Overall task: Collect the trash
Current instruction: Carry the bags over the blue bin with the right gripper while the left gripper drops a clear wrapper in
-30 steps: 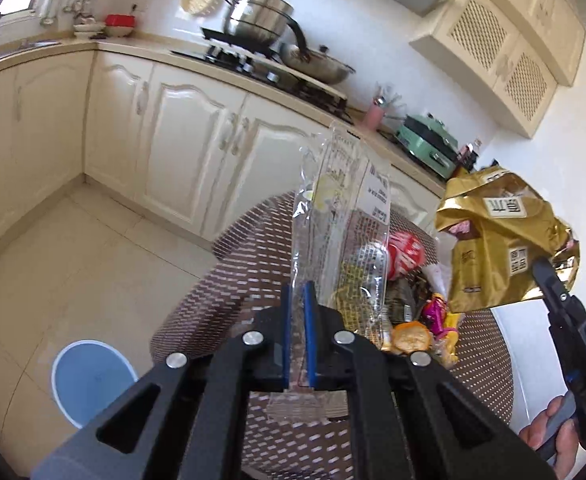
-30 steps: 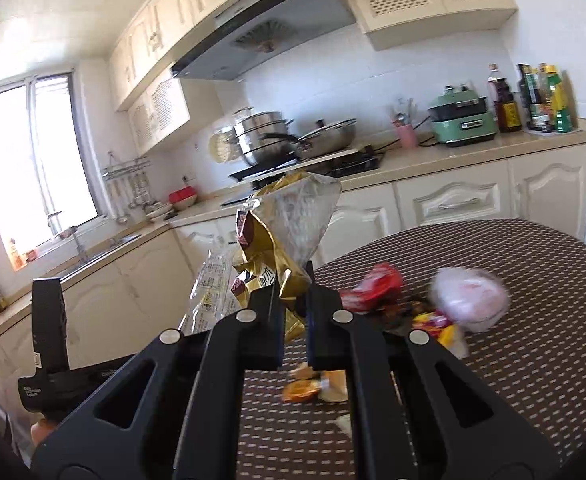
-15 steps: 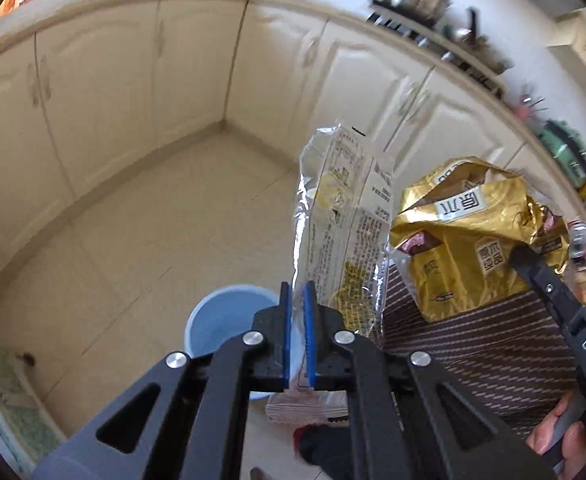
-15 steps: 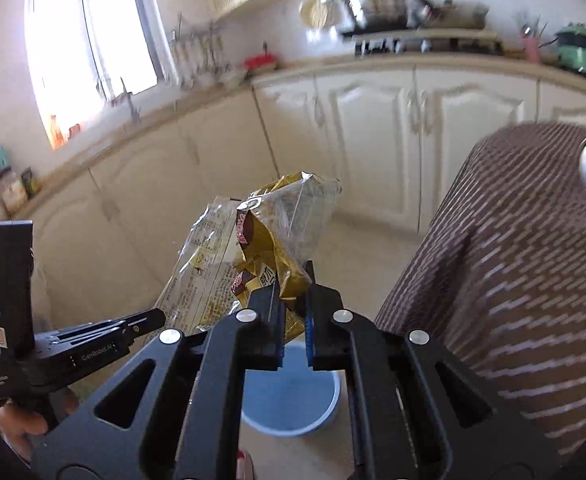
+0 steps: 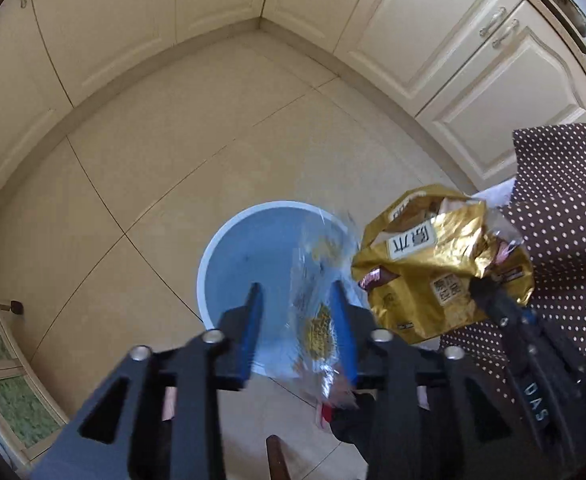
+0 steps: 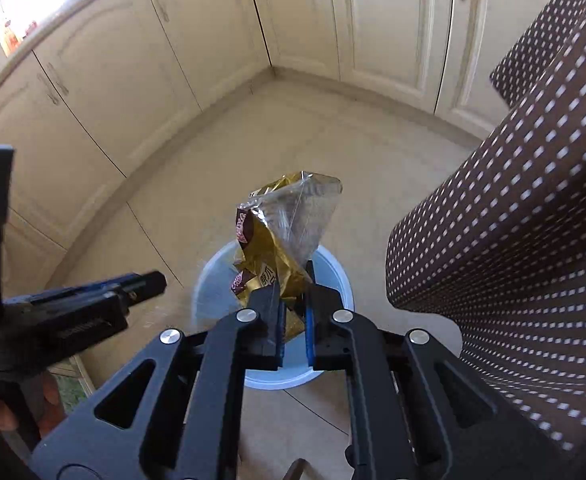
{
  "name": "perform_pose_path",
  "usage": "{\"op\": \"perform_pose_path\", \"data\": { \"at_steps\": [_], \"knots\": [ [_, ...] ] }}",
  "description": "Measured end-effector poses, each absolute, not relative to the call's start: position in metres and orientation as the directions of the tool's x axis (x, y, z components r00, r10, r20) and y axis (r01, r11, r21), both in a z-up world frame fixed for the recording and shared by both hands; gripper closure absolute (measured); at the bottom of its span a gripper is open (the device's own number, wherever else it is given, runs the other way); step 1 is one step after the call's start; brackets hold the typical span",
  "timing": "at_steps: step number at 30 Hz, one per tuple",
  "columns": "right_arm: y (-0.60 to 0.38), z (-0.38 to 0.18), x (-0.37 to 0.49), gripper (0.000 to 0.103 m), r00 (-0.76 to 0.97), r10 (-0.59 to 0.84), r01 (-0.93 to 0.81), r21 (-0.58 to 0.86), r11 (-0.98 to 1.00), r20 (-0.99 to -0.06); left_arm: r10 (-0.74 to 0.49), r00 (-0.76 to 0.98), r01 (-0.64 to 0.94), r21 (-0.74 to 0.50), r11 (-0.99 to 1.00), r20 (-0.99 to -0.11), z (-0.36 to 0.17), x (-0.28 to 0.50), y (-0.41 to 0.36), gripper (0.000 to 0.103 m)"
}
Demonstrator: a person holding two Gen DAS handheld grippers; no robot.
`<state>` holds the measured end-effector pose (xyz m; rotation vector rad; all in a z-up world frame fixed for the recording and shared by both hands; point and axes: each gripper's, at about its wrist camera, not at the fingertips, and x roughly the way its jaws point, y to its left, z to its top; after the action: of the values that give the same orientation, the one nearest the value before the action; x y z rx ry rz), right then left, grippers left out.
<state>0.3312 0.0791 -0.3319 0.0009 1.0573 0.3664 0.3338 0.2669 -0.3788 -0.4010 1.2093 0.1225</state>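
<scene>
Both grippers tip down over the blue bin [image 5: 253, 264] at lower centre, lined up to drop trash straight in. The left gripper [image 5: 299, 328] has just been opening its jaws, and the clear wrapper [image 5: 317, 280] hangs loose and blurred between them, released. The right gripper [image 6: 293, 320] is clenched on the crumpled gold bag [image 6: 277, 248], shiny, above the rim.

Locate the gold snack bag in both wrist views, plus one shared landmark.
Left wrist: gold snack bag at right of centre, beside the dotted tablecloth.
Right wrist: centre, pinched in the right hand-held gripper.
Shared landmark: blue bin on the floor beneath it.
</scene>
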Motion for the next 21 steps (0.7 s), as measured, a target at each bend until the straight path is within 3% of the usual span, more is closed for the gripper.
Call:
{"op": "perform_pose_path", "data": {
  "at_steps": [15,20,21],
  "knots": [
    [0.111,-0.375,0.349,0.095,0.392,0.291,-0.294,0.181,0.938,-0.873,-0.077,0.362,-0.34,-0.208,0.917,-0.929,-0.392,0.321,0.283,0.054],
    [0.116,-0.373,0.345,0.09,0.413,0.304,-0.294,0.19,0.937,-0.858,-0.079,0.384,-0.351,-0.224,0.909,-0.92,-0.388,0.317,0.289,0.053],
    [0.116,-0.373,0.348,0.081,0.415,0.306,-0.294,0.192,0.936,-0.857,-0.076,0.387,-0.354,-0.224,0.908,-0.919,-0.386,0.316,0.29,0.052]
  ]
}}
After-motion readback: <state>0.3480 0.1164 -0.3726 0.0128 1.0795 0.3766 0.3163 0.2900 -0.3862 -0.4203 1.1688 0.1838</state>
